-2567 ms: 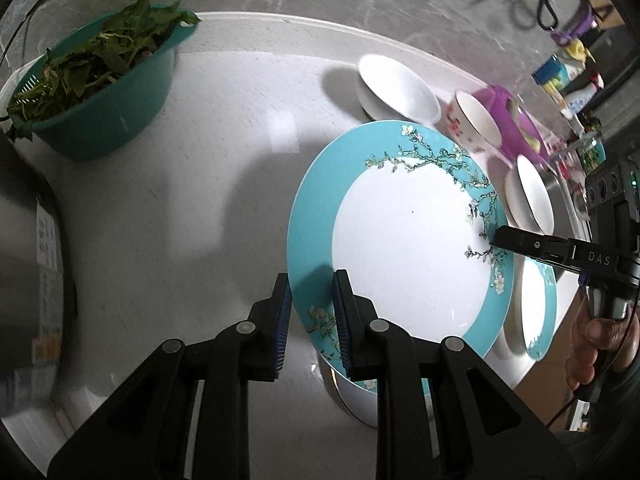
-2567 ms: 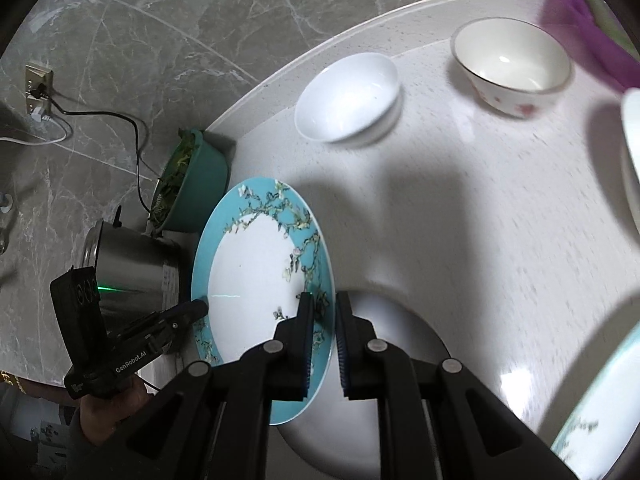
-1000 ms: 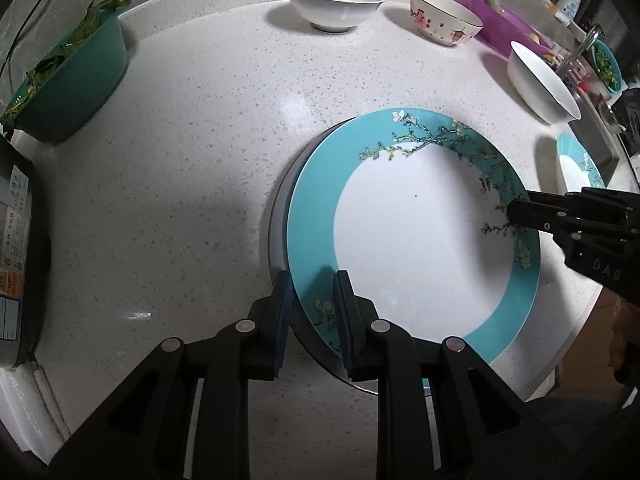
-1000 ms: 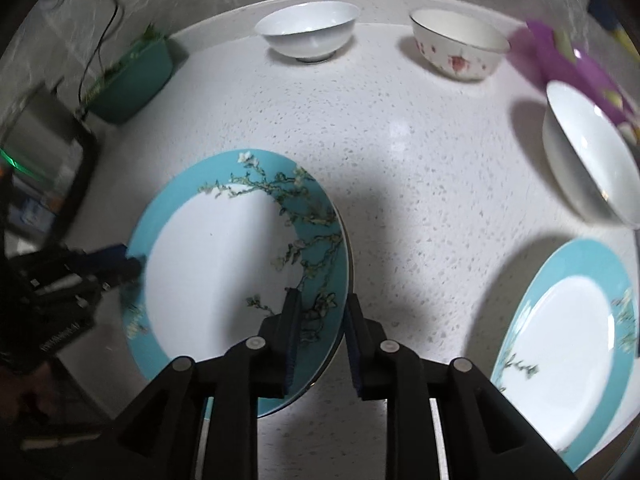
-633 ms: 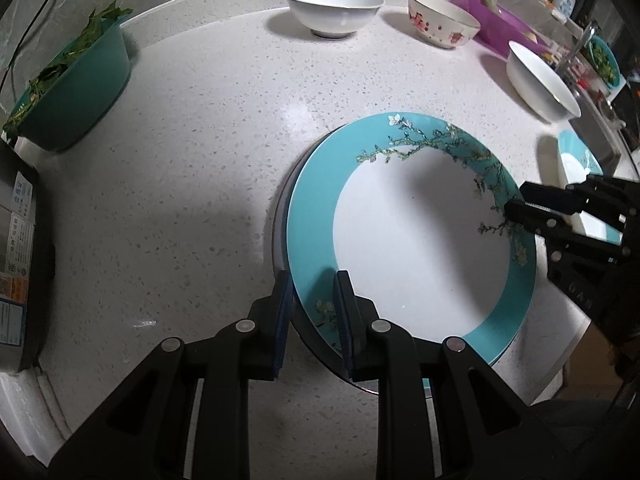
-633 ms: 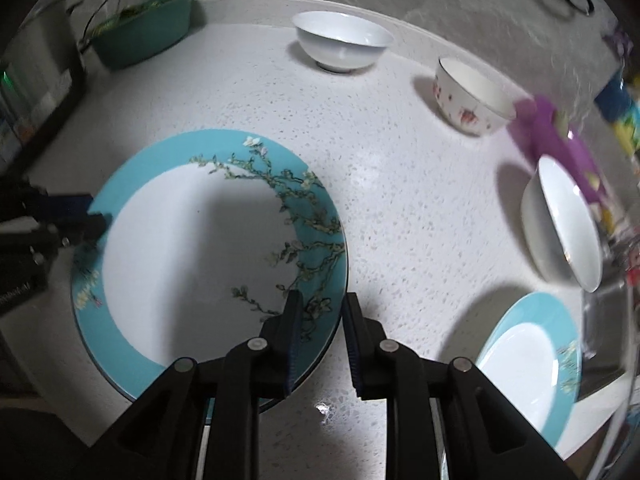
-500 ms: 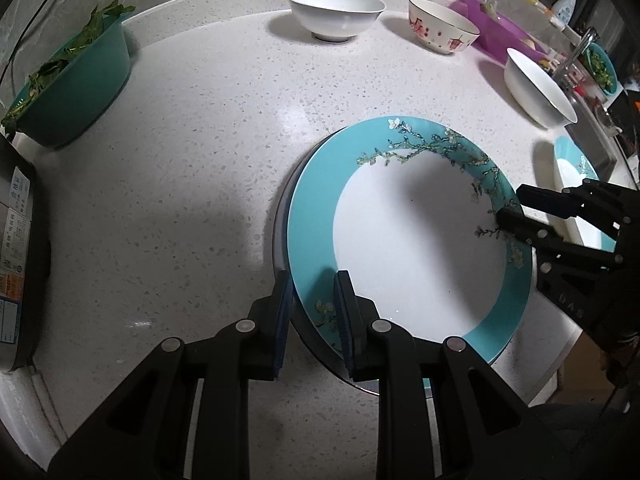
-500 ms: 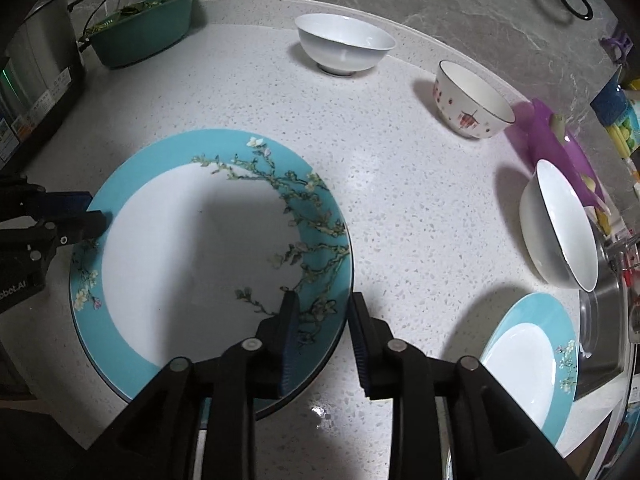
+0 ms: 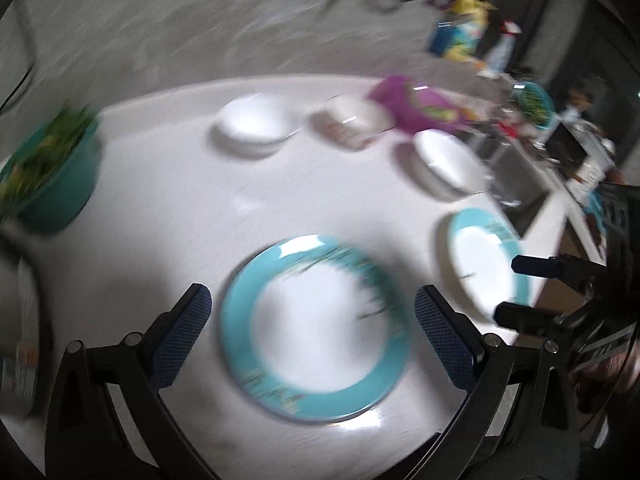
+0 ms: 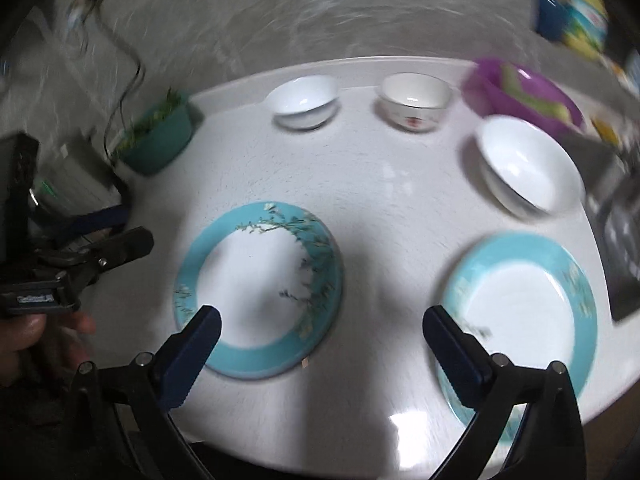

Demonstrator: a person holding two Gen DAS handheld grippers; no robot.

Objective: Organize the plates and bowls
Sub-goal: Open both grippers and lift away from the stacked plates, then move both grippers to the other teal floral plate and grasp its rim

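Both my left gripper (image 9: pixel 311 312) and my right gripper (image 10: pixel 322 330) have just sprung wide apart and grasp nothing. The teal-rimmed plate (image 9: pixel 316 330) lies flat, face up, on the white counter (image 9: pixel 168 200), its blossom branch along the far right rim. A second teal plate (image 10: pixel 524 308) lies flat well apart to its right.

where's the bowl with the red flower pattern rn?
The white bowl with the red flower pattern sits at the far edge of the round white table, between the plain white bowl and the purple basket.
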